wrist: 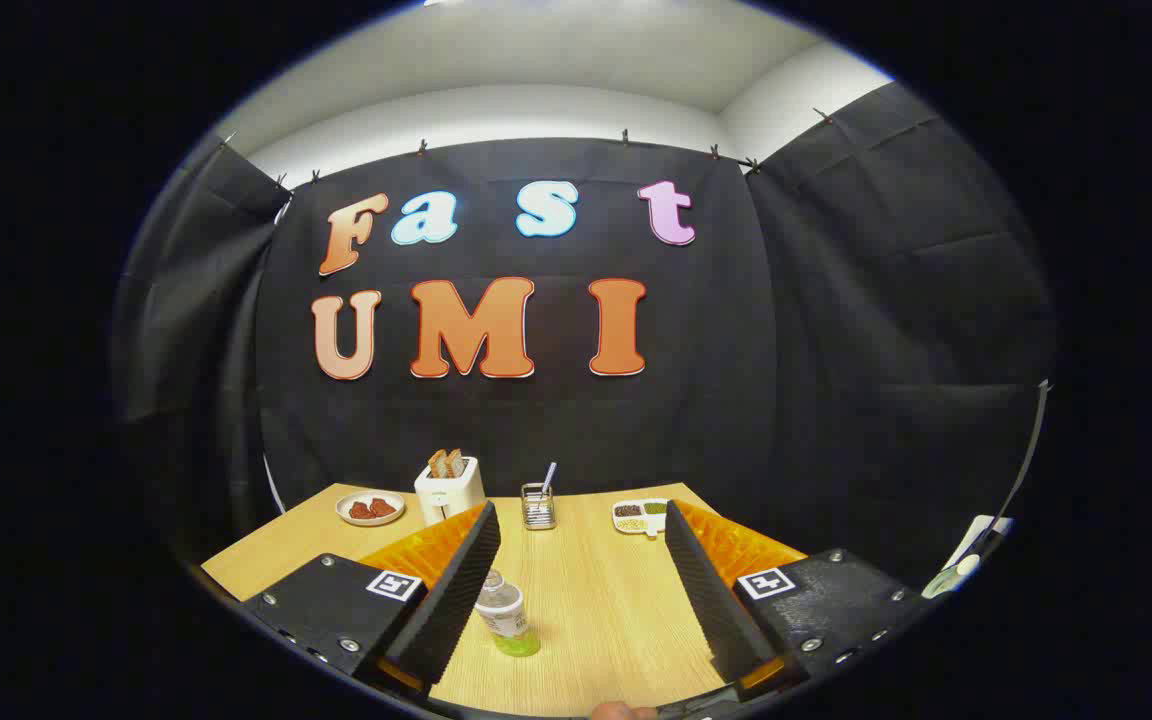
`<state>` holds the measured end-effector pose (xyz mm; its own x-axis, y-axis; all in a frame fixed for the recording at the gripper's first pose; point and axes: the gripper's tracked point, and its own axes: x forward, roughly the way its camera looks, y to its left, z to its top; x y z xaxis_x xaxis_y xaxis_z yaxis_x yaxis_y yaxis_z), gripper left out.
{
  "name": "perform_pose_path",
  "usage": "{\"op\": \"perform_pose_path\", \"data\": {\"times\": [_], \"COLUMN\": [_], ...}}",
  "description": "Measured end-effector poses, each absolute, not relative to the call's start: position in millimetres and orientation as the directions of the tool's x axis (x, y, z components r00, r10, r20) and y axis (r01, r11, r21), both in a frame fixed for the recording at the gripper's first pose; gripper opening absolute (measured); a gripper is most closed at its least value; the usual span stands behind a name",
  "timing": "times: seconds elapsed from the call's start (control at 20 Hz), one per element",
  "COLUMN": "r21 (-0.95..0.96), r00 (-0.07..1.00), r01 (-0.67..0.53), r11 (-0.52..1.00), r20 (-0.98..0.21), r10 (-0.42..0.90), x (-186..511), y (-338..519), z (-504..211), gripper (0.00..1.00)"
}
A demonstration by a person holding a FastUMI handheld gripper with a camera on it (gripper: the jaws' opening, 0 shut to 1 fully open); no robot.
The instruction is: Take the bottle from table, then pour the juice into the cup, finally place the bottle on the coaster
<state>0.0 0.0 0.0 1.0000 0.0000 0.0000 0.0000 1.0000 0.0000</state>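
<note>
The claw (576, 590) stood wide open above the tabletop (596, 600), holding nothing, its two fingers spread well apart. The bottle (506, 615) stood upright between them, but far off centre: just beside the left finger, perhaps touching it, with a broad bare gap to the right finger. That offset looked like the main risk. If the fingers closed from there, the left one would likely meet the bottle first and shove or tip it before the right one arrived; the small bottle seemed light, with only a little green juice at its base, so it might topple or slide easily. A grip taken low or skewed could also let it twist during pouring. Beyond the fingers, near the booth wall, sat a toaster (448, 487), a plate of food (369, 508), a wire holder (537, 506) and a divided dish (640, 516). I could make out neither cup nor coaster.
</note>
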Motion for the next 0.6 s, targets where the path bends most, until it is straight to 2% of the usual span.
{"op": "perform_pose_path", "data": {"times": [0.35, 0.6], "r21": [-0.012, -0.002], "r00": [0.999, 0.999], "r01": [0.045, 0.036], "r11": [0.999, 0.999], "r20": [0.009, 0.014], "r10": [-0.045, -0.036], "x": [6, 0], "y": [-17, -19], "z": [6, 7], "gripper": [0.99, 0.99]}}
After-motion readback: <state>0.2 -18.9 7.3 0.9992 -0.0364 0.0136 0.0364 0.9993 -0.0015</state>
